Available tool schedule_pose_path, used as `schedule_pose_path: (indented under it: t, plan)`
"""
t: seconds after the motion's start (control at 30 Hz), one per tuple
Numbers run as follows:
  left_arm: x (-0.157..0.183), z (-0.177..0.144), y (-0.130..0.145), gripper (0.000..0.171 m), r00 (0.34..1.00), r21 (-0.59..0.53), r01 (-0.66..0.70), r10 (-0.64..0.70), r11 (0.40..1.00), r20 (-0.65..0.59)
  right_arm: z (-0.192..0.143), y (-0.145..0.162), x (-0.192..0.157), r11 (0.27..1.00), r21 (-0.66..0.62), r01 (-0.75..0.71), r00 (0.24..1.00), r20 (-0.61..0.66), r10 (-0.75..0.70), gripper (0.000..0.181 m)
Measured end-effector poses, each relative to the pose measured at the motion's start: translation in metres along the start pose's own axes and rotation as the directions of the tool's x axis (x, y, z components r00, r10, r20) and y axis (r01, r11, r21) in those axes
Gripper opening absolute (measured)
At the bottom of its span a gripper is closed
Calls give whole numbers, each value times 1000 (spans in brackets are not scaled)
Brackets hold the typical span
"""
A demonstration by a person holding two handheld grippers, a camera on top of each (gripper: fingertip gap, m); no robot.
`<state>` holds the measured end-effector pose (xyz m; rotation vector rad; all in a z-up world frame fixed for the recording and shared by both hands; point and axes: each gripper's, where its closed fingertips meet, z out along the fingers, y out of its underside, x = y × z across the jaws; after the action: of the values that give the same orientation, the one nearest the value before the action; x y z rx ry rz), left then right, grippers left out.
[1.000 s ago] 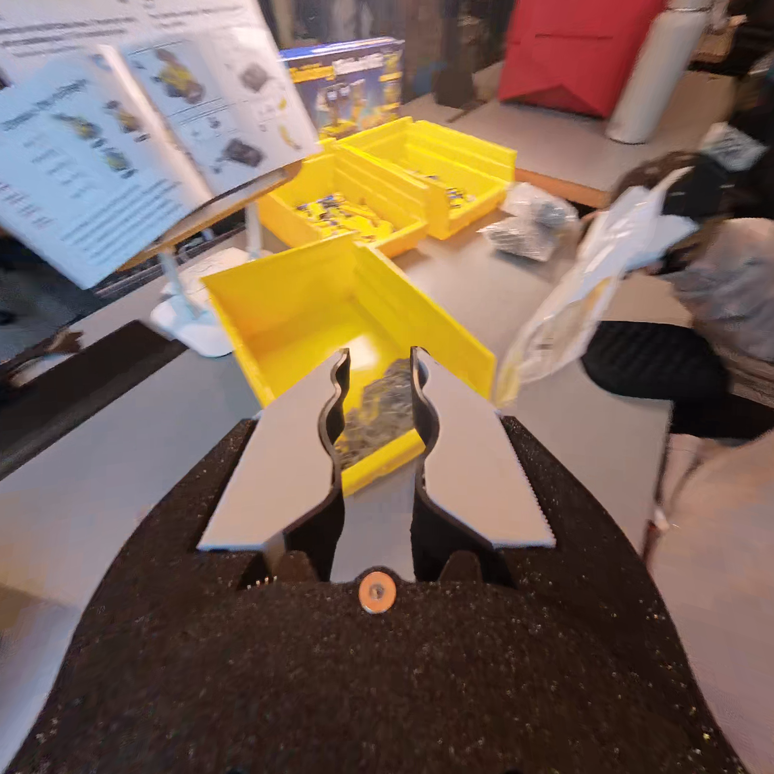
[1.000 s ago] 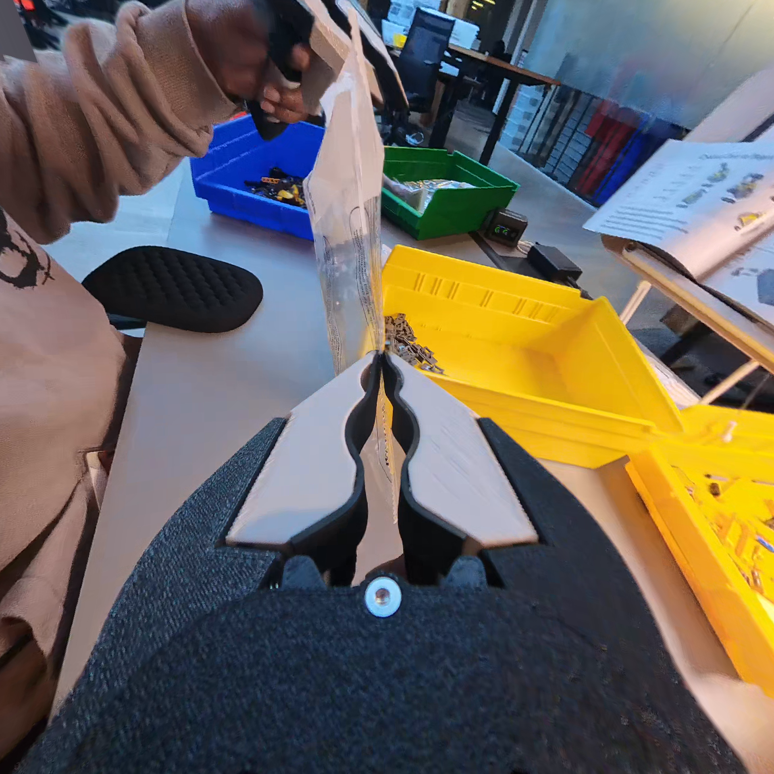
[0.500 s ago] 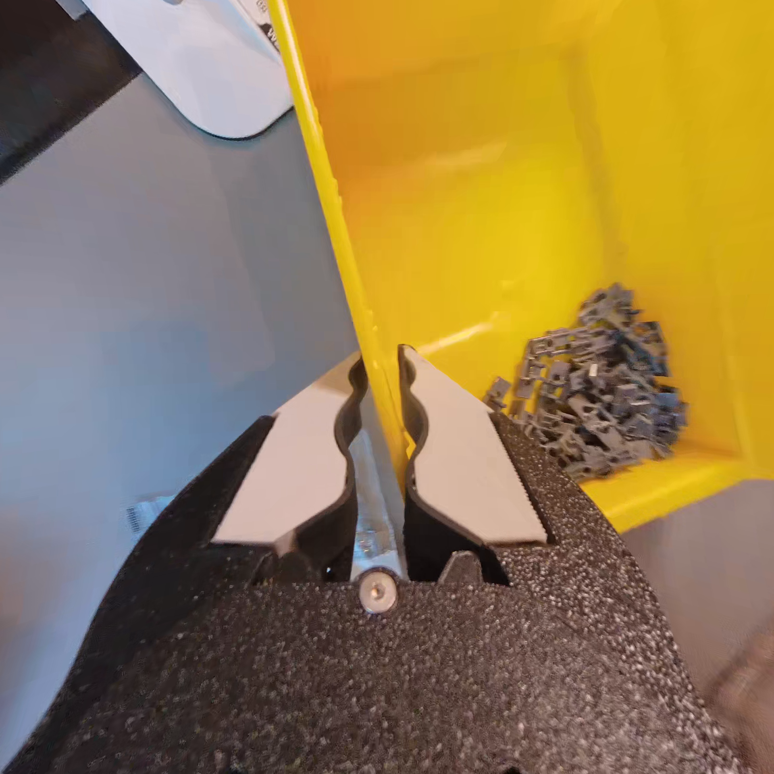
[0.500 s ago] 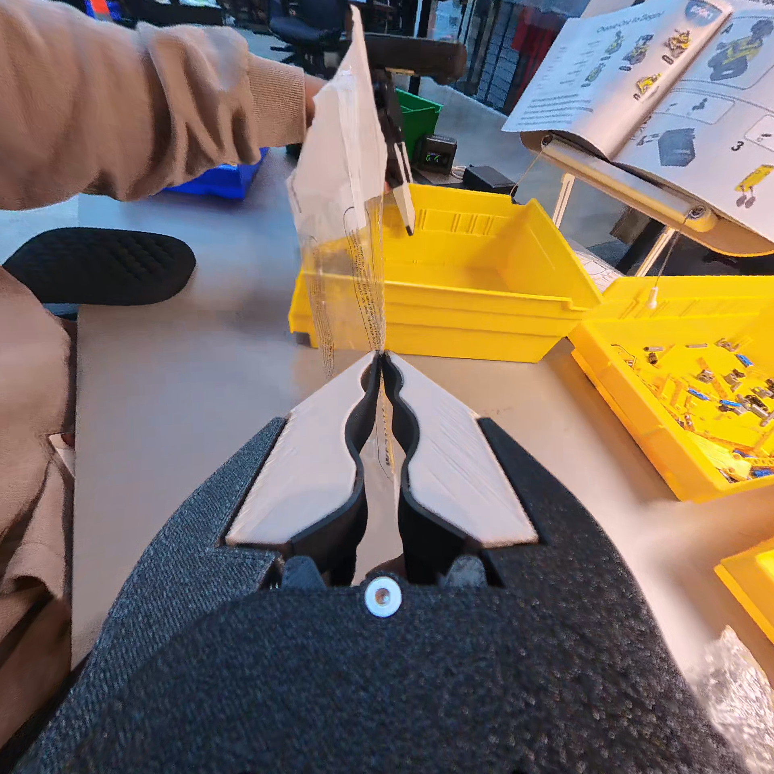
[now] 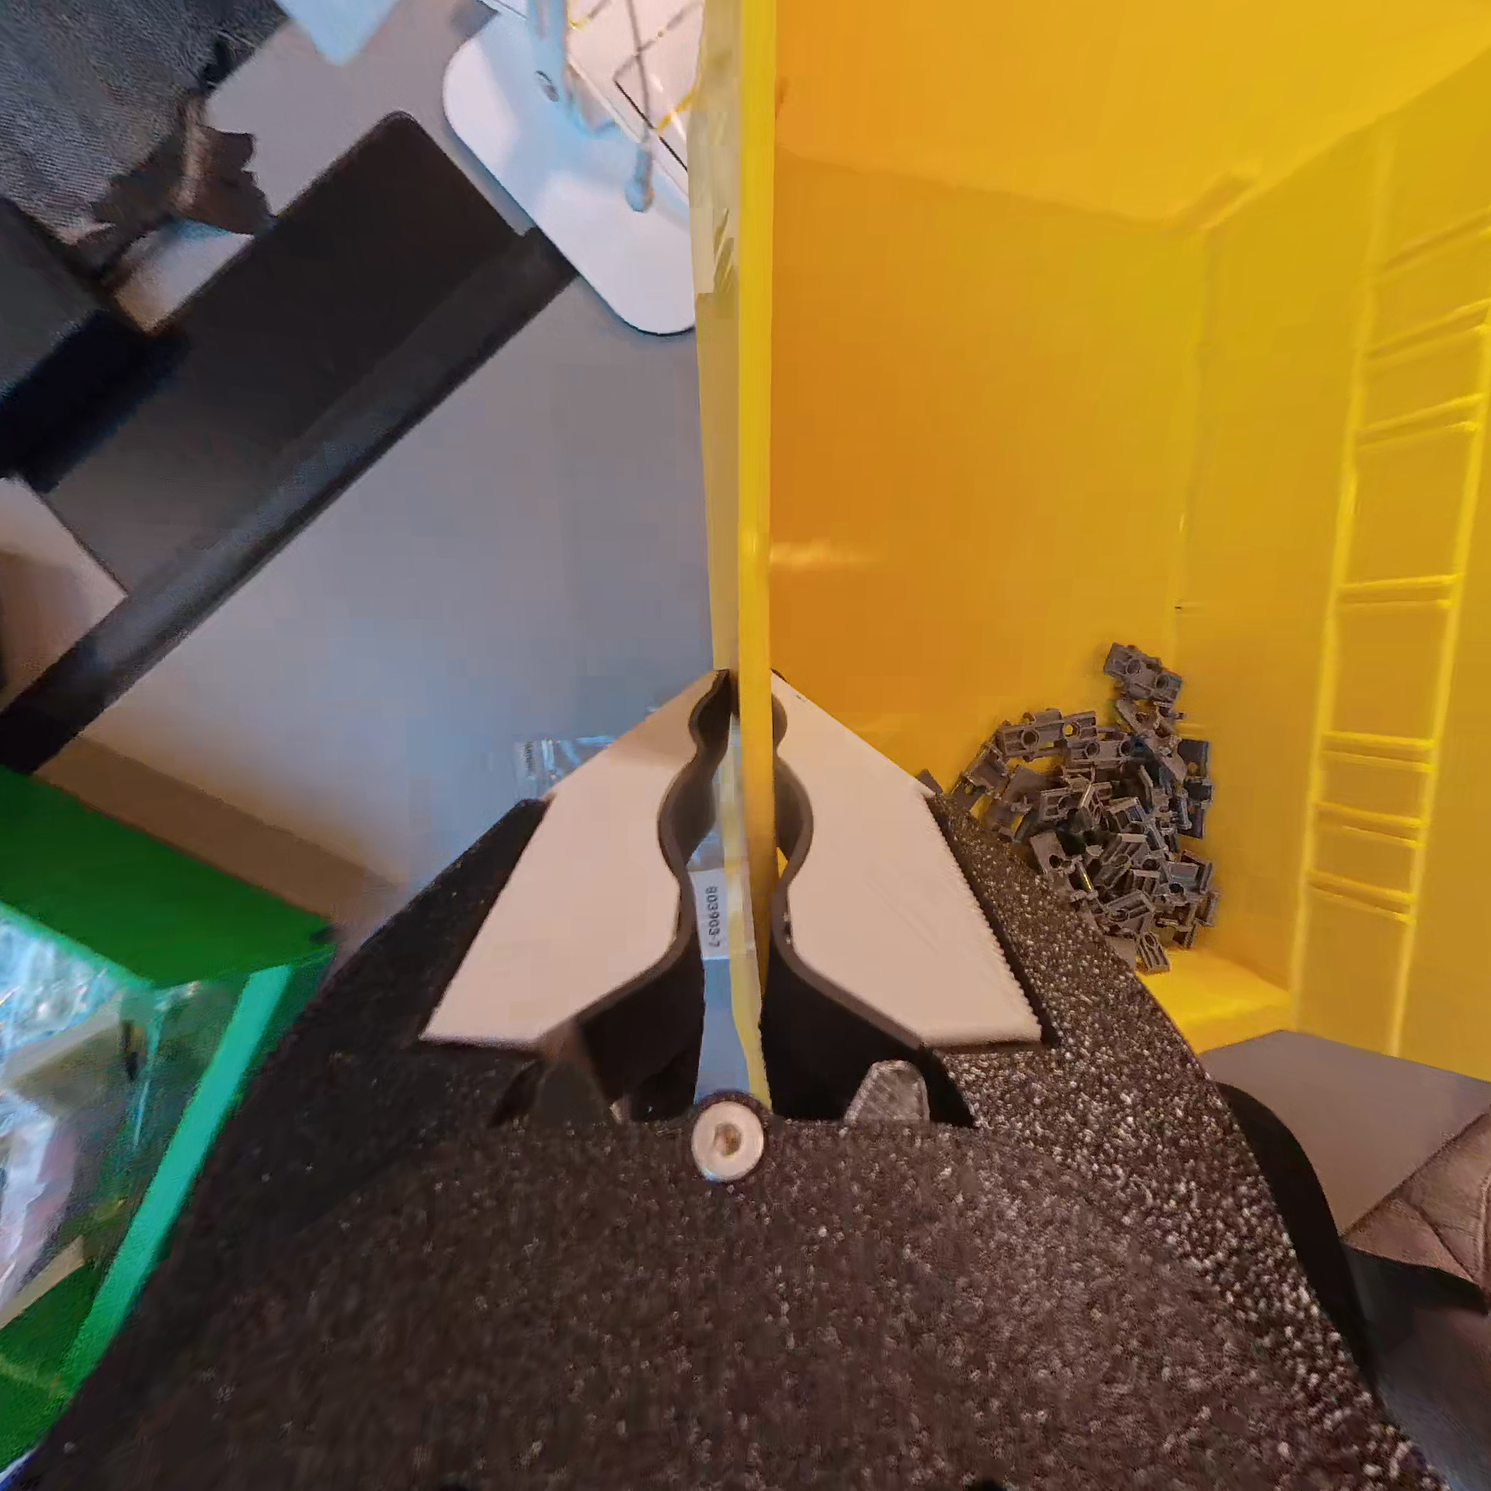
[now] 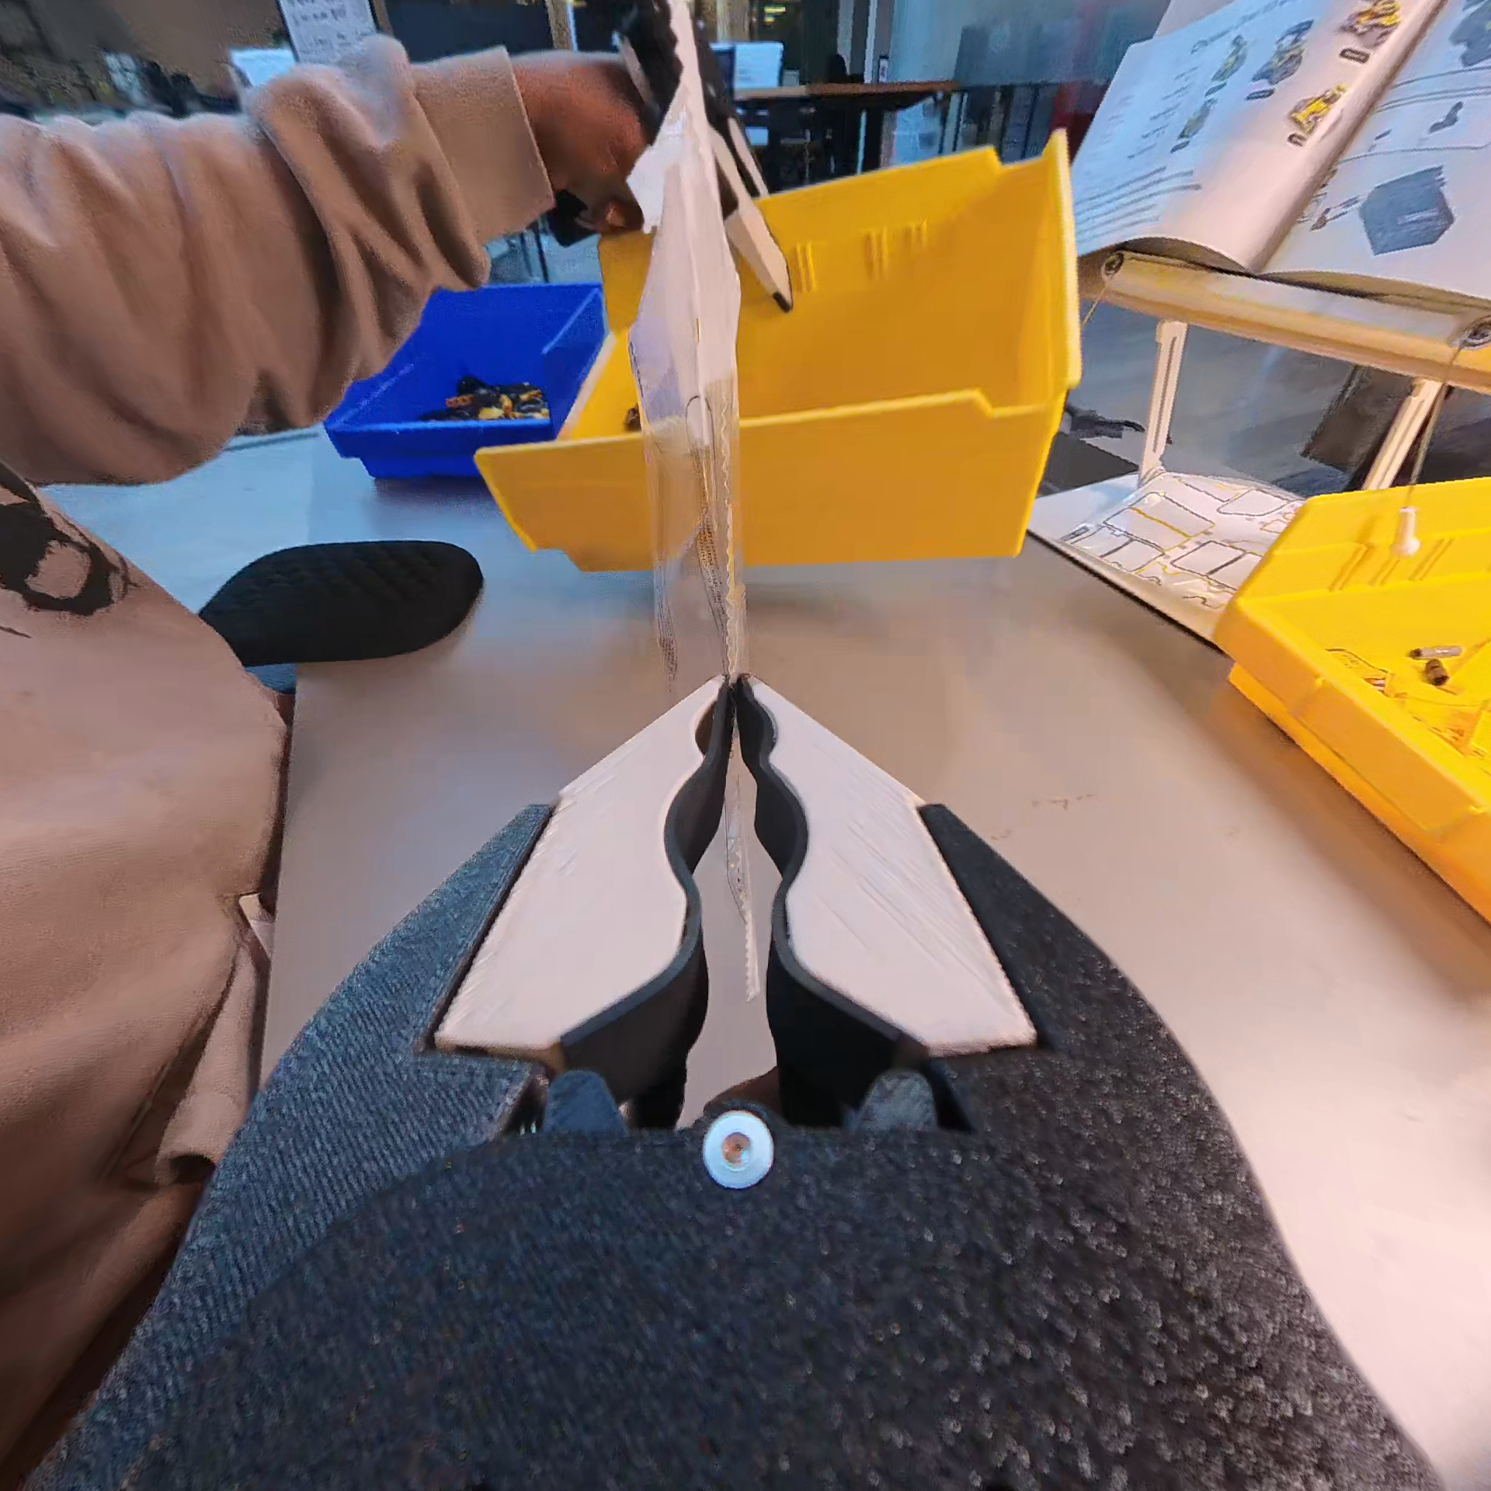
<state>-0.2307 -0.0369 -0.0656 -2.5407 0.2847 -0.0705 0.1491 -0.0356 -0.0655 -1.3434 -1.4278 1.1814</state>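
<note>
Grip on the side wall explained the raised, tilted pose of the yellow bin (image 6: pixel 847 452): the left gripper (image 5: pixel 750 694) was clamped on that wall, one finger outside and one inside, so that the bin hung clear of the grey table (image 6: pixel 1049 807) with its low front edge dipped. Tilt had gathered the small grey parts (image 5: pixel 1097 815) into the bin's lower corner, just right of the left gripper's inner finger. A strip of clear film with a printed label lay between the wall and the outer finger.

The right gripper (image 6: pixel 734 686) was closed at its tips on the lower edge of a clear plastic bag (image 6: pixel 694 339), which rose straight ahead of it, in front of the lifted bin. The bag looked empty, though this could not be confirmed. Its upper end reached the person's left hand (image 6: pixel 589 153); whether it touched could not be told.

Beyond the bin lay a blue bin (image 6: pixel 468 379); right of the right gripper stood a second yellow tray (image 6: pixel 1331 694) and an open instruction booklet (image 6: pixel 1291 137) on a stand. A green bin (image 5: pixel 145 1008) sat left of the left gripper.
</note>
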Motion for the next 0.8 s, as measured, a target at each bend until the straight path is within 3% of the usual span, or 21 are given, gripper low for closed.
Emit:
schedule_pose_path:
  t: [0.2, 0.33, 0.53, 0.8]
  plan:
    - [-21, -96, -39, 2, 996, 231, 74, -81, 970, 23, 25, 6, -14, 998, -12, -68, 995, 72, 69, 0]
    - [-8, -132, -72, 2, 991, 353, 136, -130, 926, -42, 47, 2, -19, 988, -1, -152, 982, 112, 151, 0]
    - [3, -130, -108, 2, 983, 424, 182, -171, 887, -63, 77, -15, -27, 977, 71, -202, 973, 127, 192, 0]
    - [-4, -101, -116, 3, 968, 474, 245, -239, 846, -74, 85, -19, -35, 982, 177, -71, 995, 83, 57, 0]
